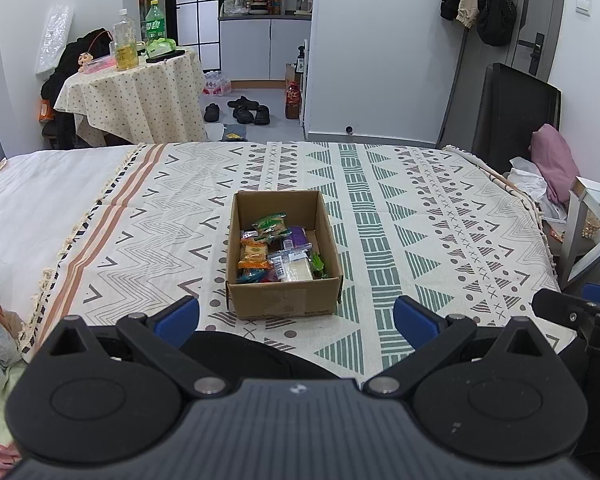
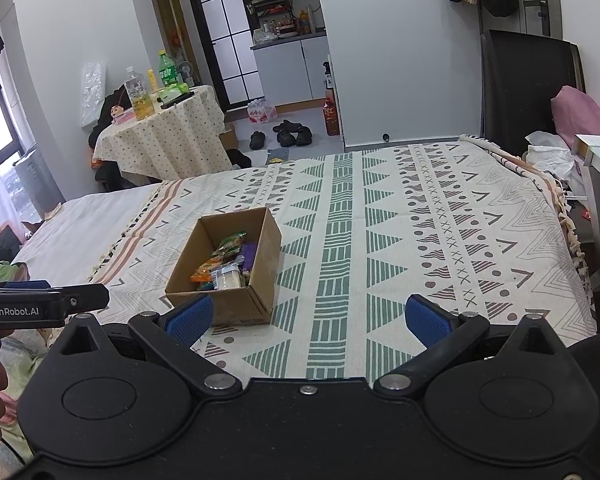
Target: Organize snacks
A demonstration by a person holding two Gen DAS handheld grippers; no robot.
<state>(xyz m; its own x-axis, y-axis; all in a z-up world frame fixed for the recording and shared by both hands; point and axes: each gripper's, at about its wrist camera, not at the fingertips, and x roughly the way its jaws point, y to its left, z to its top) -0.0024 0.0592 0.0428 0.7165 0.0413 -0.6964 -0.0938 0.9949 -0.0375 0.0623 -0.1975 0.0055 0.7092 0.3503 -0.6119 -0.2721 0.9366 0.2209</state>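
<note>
The bed (image 1: 80, 200) fills the middle of both views, and a patterned blanket (image 1: 400, 216) of zigzags, triangles and green bars covers most of it, leaving plain white sheet at 9 o'clock. Beyond the bed's far edge, at 11 o'clock in the left wrist view, stands a round table (image 1: 140, 92) under a dotted cloth, carrying a green bottle (image 1: 155, 20) and a clear bottle (image 1: 125, 42) of yellow liquid. Dark shoes (image 1: 246, 110) lie on the floor at 12 o'clock.

On the blanket, near the centre of the left wrist view, sits an open cardboard box (image 1: 284, 300); in the right wrist view it lies at about 10 o'clock from the frame's centre (image 2: 260, 236). Inside it the snacks (image 1: 274, 248) are heaped together: a green packet at the far end, orange ones along the left wall, a purple one and a clear pack with pale contents toward the near wall.

The left gripper (image 1: 296, 316) hovers just short of the box, its blue-padded fingers (image 1: 178, 314) spread wide and holding nothing. The right gripper (image 2: 308, 316) hangs to the right of the box, fingers (image 2: 426, 316) equally wide and empty.
</note>
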